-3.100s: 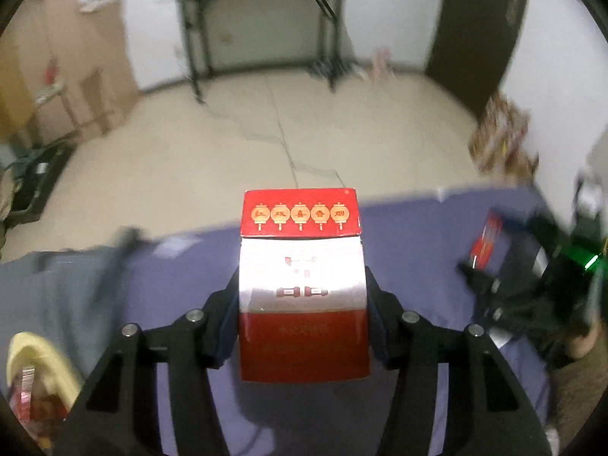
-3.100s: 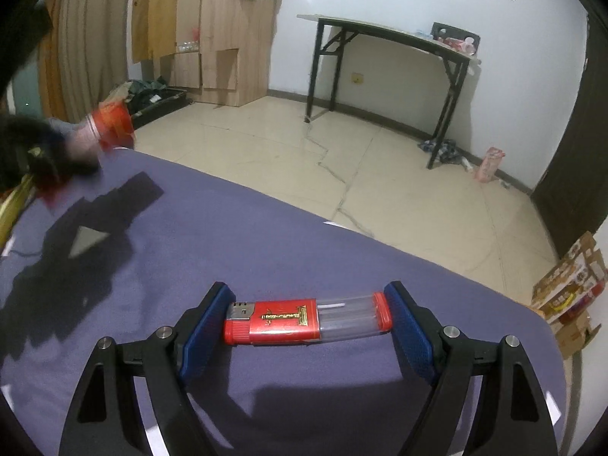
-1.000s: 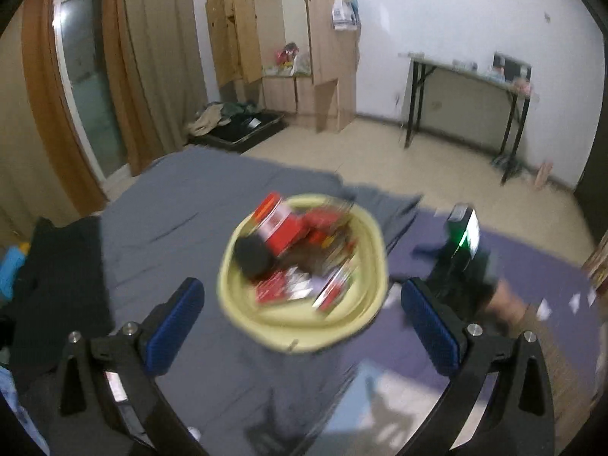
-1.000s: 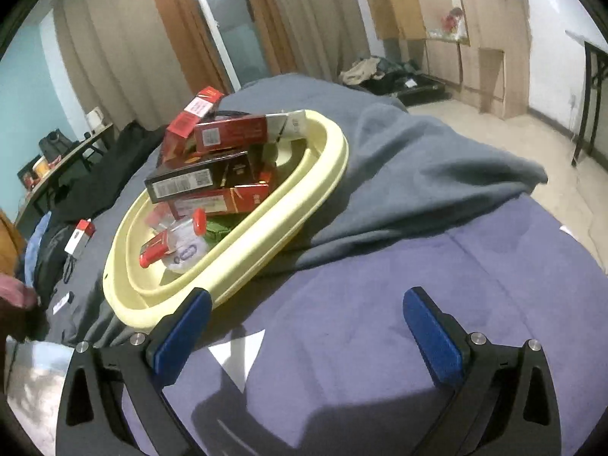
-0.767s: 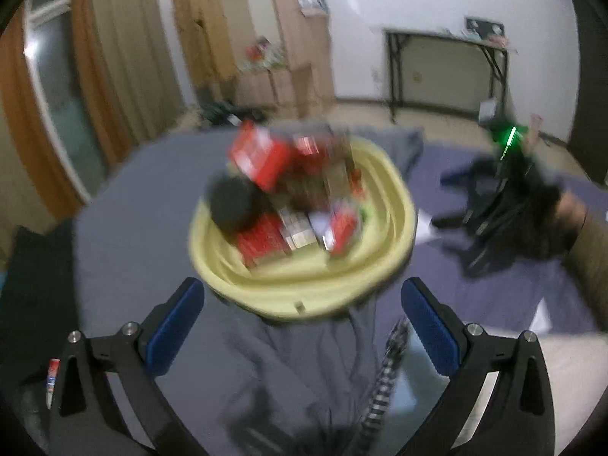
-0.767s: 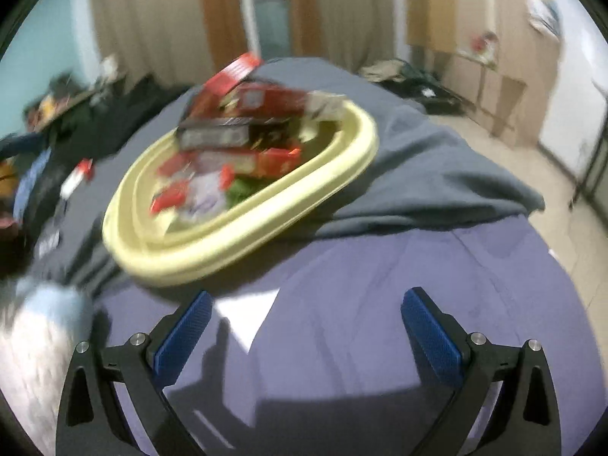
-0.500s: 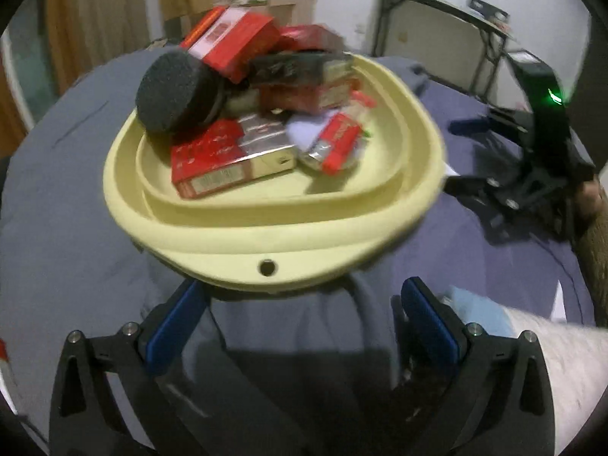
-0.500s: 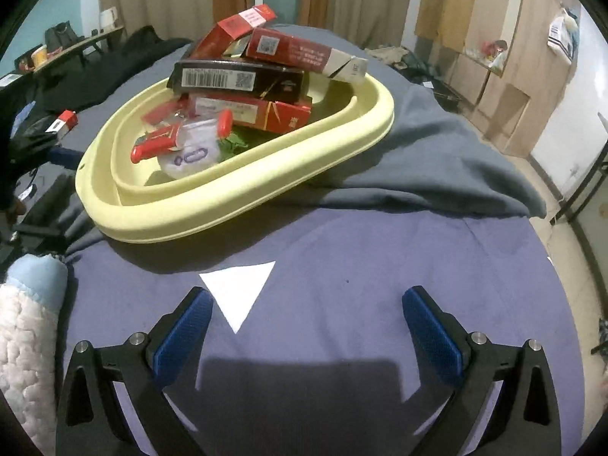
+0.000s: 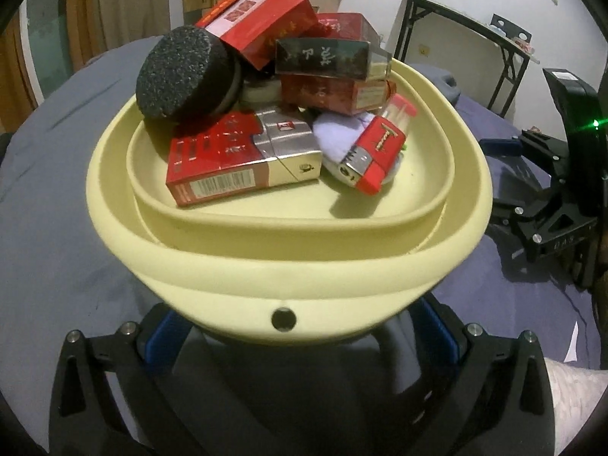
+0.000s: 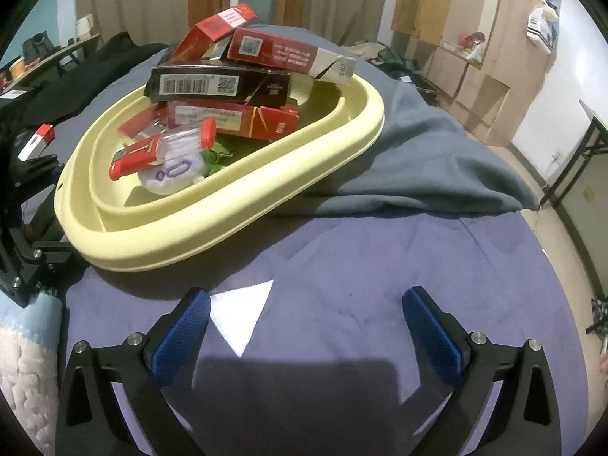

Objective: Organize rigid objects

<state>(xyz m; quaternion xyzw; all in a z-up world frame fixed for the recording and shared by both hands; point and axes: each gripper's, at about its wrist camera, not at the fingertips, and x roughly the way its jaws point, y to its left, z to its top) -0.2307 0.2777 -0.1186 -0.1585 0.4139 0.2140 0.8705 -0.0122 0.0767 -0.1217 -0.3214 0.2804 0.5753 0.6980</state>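
Note:
A pale yellow basin (image 9: 288,266) sits on the bed, piled with red cigarette packs (image 9: 243,159), a dark box (image 9: 323,57), a black round sponge (image 9: 182,72) and a red lighter (image 9: 376,152). My left gripper (image 9: 300,330) is open, its blue pads at either side of the basin's near rim, low under it. The basin (image 10: 235,197) also shows in the right wrist view with the lighter (image 10: 152,150) inside. My right gripper (image 10: 307,326) is open and empty above the purple blanket, short of the basin.
A grey blanket (image 10: 425,167) lies folded under the basin's far side. A white paper scrap (image 10: 239,315) lies on the purple blanket (image 10: 380,266). A black folding table (image 9: 467,38) and wooden wardrobes (image 10: 456,38) stand by the walls.
Both grippers let go of the box and lighter, which now lie in the basin. My left gripper has closed in on the basin's near rim; the right one has drawn slightly nearer.

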